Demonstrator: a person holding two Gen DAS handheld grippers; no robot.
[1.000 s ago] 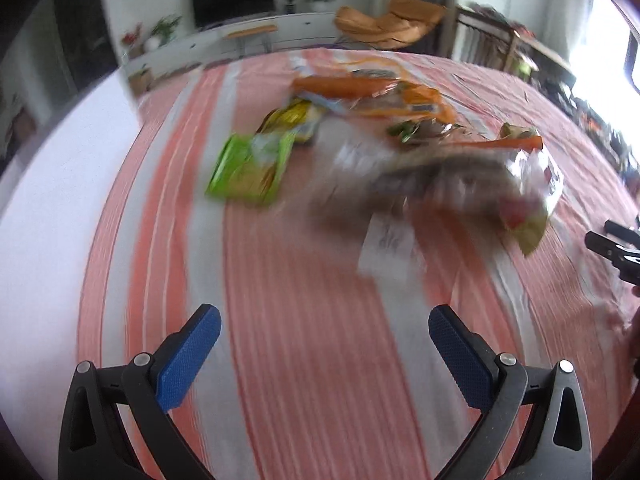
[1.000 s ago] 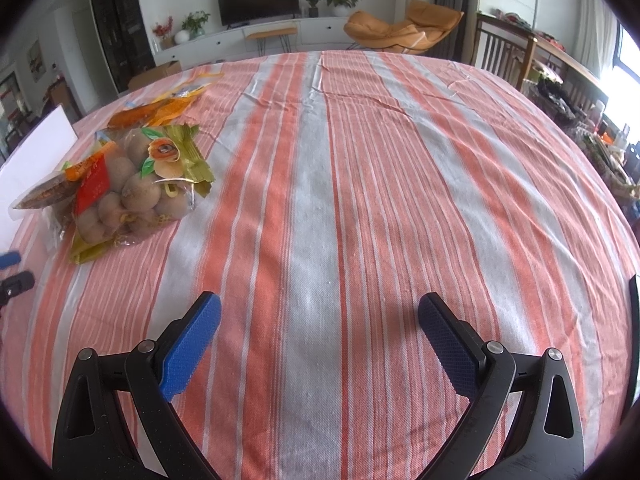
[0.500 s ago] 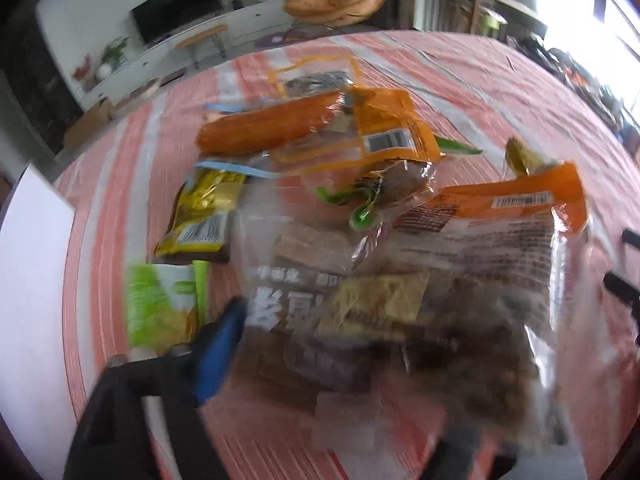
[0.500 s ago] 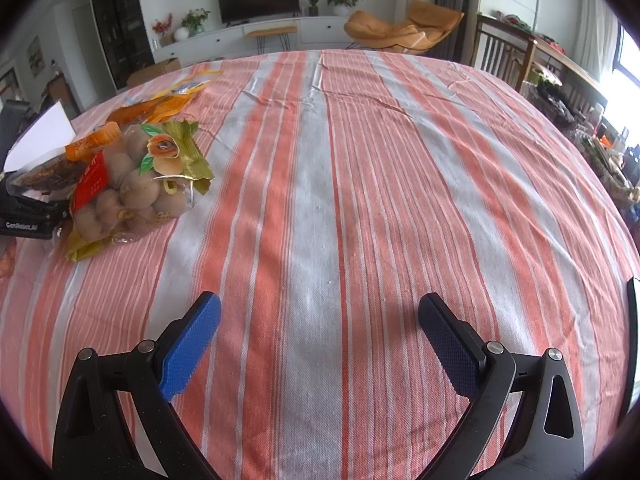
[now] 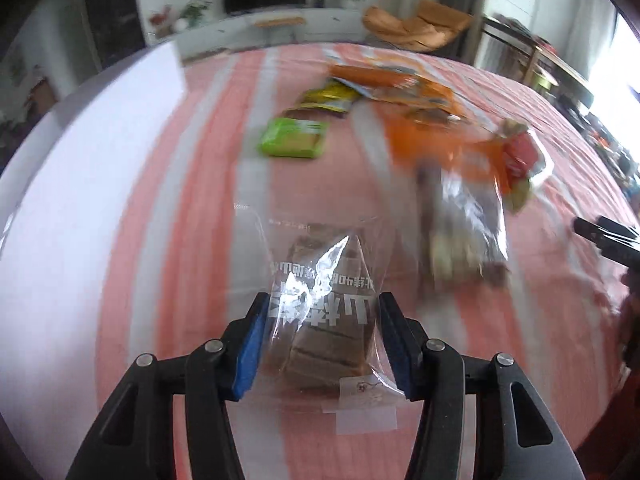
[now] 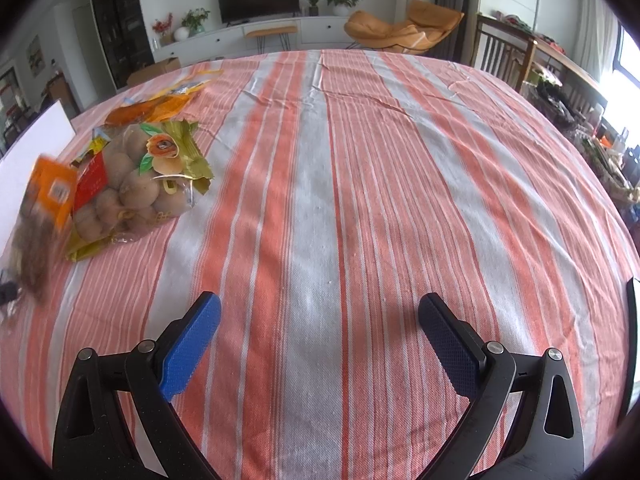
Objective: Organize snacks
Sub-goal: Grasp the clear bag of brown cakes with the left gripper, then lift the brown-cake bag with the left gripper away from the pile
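Gripping a clear snack bag (image 5: 320,320) w/ our left gripper (image 5: 320,340), jaws just closed in and now clamped on both its sides, bag lifted off the striped cloth (image 5: 168,240). Relative to that bag: white board (image 5: 80,200) to its left, green packet (image 5: 294,138) beyond it, orange-topped bag (image 5: 460,184) beyond-right, too blurred to read much. Risk, imo: slick film could slide through the pads, or the bars inside get crushed. Our right gripper (image 6: 320,344) hangs wide apart, empty, over bare cloth, well right of the longan bag (image 6: 132,188).
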